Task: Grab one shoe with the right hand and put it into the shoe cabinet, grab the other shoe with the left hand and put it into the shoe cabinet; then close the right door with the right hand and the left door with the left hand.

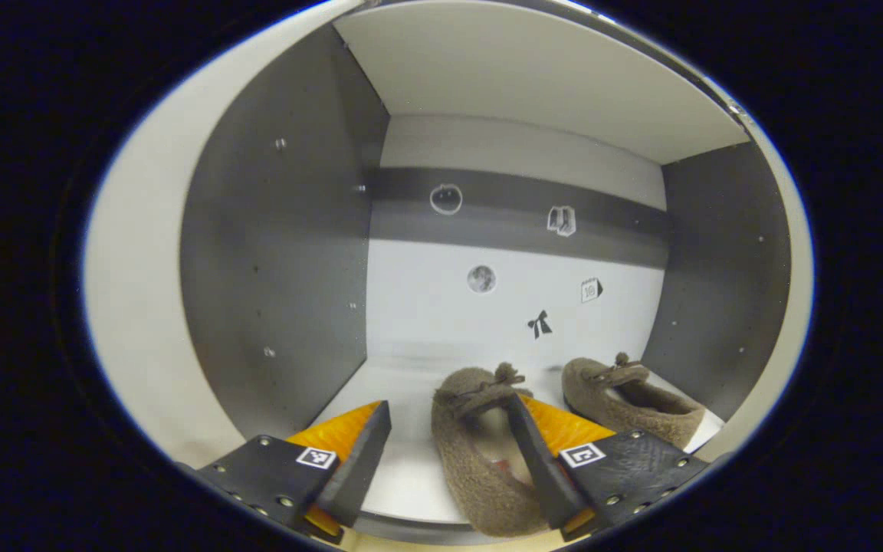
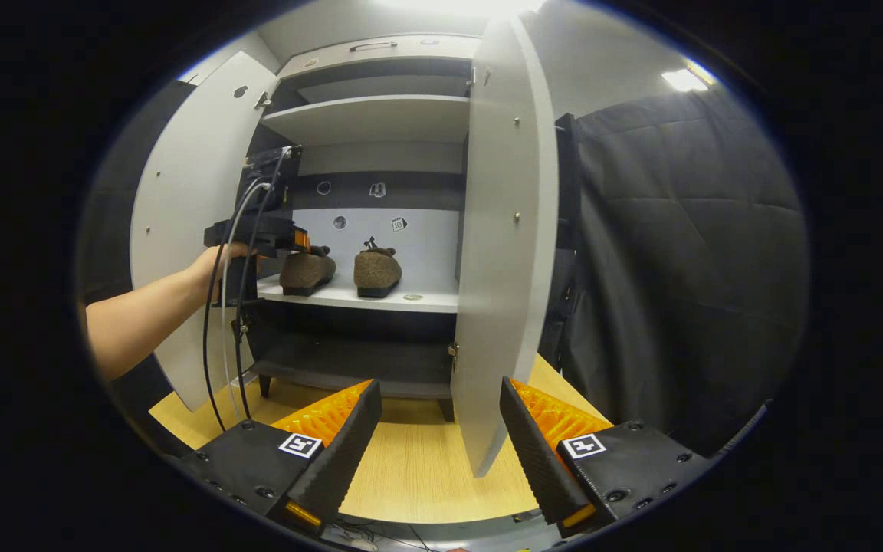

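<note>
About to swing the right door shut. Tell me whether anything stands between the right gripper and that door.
Nothing visible does. The right gripper is open with the right door's lower edge between its fingers, only bare floor around it. Both shoes sit back on the shelf.

Two brown fuzzy shoes sit on the cabinet shelf: one (image 1: 480,452) at the left, the other (image 1: 629,399) at the right. The cabinet has two open doors, a left door (image 2: 181,222) and a right door (image 2: 499,253). Five small stickers (image 1: 539,325) mark the back wall. Two grippers show, the left gripper (image 1: 449,460) and the right gripper (image 2: 441,445).
</note>
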Action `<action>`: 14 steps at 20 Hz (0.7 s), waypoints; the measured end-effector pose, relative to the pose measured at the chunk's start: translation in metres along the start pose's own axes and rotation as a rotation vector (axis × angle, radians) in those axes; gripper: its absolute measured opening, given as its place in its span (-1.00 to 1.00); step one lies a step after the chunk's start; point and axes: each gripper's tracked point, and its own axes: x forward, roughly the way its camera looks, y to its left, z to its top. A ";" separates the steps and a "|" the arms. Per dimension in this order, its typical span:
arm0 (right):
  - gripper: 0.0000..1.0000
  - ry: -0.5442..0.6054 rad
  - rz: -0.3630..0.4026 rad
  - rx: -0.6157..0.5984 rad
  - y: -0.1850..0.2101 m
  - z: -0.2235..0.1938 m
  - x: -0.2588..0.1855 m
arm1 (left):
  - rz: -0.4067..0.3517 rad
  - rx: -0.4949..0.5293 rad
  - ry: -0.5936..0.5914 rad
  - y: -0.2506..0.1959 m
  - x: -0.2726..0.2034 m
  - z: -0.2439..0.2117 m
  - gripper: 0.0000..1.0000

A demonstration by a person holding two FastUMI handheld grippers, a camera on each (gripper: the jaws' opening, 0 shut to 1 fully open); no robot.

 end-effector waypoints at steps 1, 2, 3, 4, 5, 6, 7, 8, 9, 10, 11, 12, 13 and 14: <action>0.96 -0.005 0.004 -0.003 -0.005 0.000 -0.003 | 0.013 0.029 0.000 0.002 -0.007 0.004 0.94; 0.96 -0.009 0.004 -0.008 -0.009 0.001 -0.006 | 0.024 0.050 0.004 0.002 -0.014 0.007 0.94; 0.96 -0.016 0.004 -0.013 -0.014 0.002 -0.009 | 0.022 0.054 -0.006 -0.001 -0.022 0.012 0.73; 0.96 -0.024 0.003 -0.016 -0.019 0.005 -0.012 | 0.016 0.047 -0.022 -0.004 -0.033 0.017 0.83; 0.96 -0.033 -0.001 -0.016 -0.026 0.008 -0.015 | 0.013 0.039 -0.038 -0.005 -0.046 0.020 0.84; 0.96 -0.040 -0.005 -0.015 -0.034 0.011 -0.016 | 0.010 0.037 -0.050 -0.007 -0.061 0.024 0.94; 0.96 -0.048 -0.007 -0.012 -0.042 0.015 -0.018 | 0.002 0.043 -0.064 -0.009 -0.080 0.027 0.94; 0.96 -0.059 -0.012 -0.010 -0.051 0.020 -0.019 | -0.003 0.053 -0.076 -0.011 -0.099 0.030 0.94; 0.95 -0.069 -0.023 -0.009 -0.062 0.025 -0.018 | -0.008 0.063 -0.090 -0.014 -0.119 0.032 0.94; 0.96 -0.077 -0.035 -0.004 -0.073 0.030 -0.017 | -0.013 0.073 -0.105 -0.017 -0.140 0.035 0.94; 0.96 -0.086 -0.042 0.003 -0.084 0.036 -0.016 | -0.016 0.078 -0.117 -0.017 -0.161 0.036 0.94; 0.96 -0.100 -0.052 0.012 -0.096 0.044 -0.014 | -0.016 0.082 -0.130 -0.017 -0.182 0.037 0.94; 0.96 -0.113 -0.061 0.019 -0.109 0.052 -0.012 | -0.015 0.085 -0.137 -0.017 -0.201 0.036 0.94; 0.94 -0.124 -0.076 0.024 -0.120 0.058 -0.010 | -0.012 0.082 -0.139 -0.016 -0.219 0.035 0.94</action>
